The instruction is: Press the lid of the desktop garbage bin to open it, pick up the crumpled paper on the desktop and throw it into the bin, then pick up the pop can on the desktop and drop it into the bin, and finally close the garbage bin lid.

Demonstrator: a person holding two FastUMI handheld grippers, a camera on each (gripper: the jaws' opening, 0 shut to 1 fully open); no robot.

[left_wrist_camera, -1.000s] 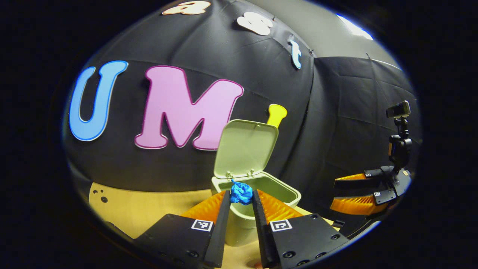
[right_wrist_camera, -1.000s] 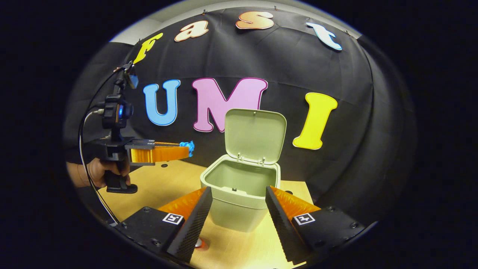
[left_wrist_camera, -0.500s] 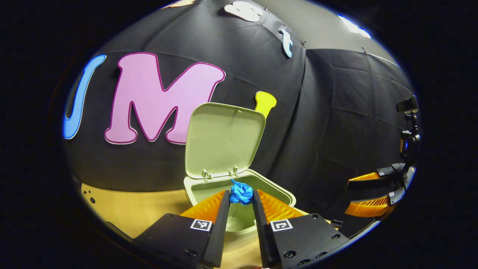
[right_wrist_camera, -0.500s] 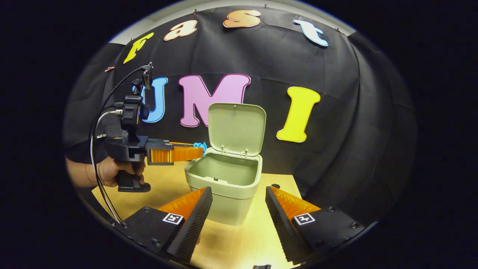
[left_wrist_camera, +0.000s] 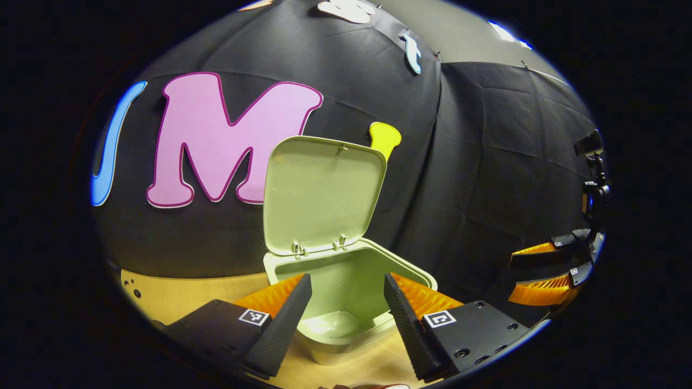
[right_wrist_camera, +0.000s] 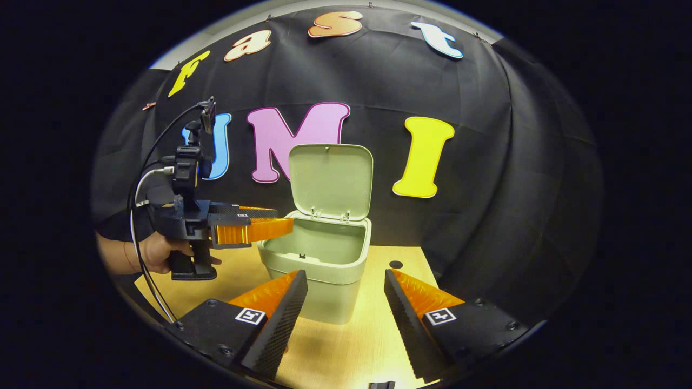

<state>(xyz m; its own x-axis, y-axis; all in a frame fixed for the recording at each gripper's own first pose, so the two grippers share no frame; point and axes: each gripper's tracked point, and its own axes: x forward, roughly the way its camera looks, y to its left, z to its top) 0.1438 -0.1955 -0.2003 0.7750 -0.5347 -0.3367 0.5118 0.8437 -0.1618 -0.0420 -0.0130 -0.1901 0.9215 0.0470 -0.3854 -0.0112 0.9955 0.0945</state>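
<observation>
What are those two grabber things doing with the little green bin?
A person is tidying rubbish into a small green bin on a wooden table, holding a grabber in each hand. The bin's lid stands wide open. The left gripper is open with nothing between its fingers, right over the bin's mouth. The right gripper is open too, waiting in front of the bin. A hand holds the left gripper's handle.

Bin on desk – lid upright behind opening.
</observation>
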